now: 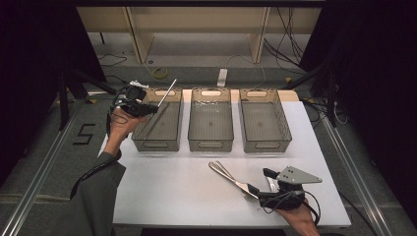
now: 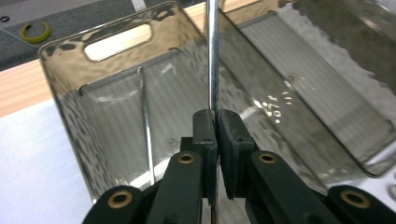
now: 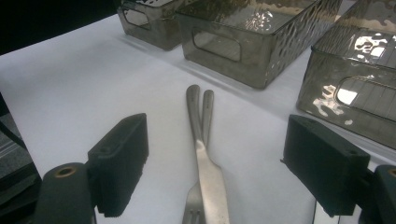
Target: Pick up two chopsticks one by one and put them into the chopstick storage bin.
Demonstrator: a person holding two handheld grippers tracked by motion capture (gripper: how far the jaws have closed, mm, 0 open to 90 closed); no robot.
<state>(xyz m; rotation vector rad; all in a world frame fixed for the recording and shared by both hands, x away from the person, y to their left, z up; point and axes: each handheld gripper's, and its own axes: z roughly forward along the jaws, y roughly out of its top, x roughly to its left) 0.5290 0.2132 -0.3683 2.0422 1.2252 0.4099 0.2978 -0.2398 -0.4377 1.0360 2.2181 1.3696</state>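
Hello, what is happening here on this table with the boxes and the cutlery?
A person is sorting cutlery into three smoky plastic bins. The left gripper is shut on a thin metal utensil, its type unclear, held over the left bin, where another thin metal piece already lies. The right gripper stands open around a fork and knife lying together on the white table. The middle bin and right bin look empty.
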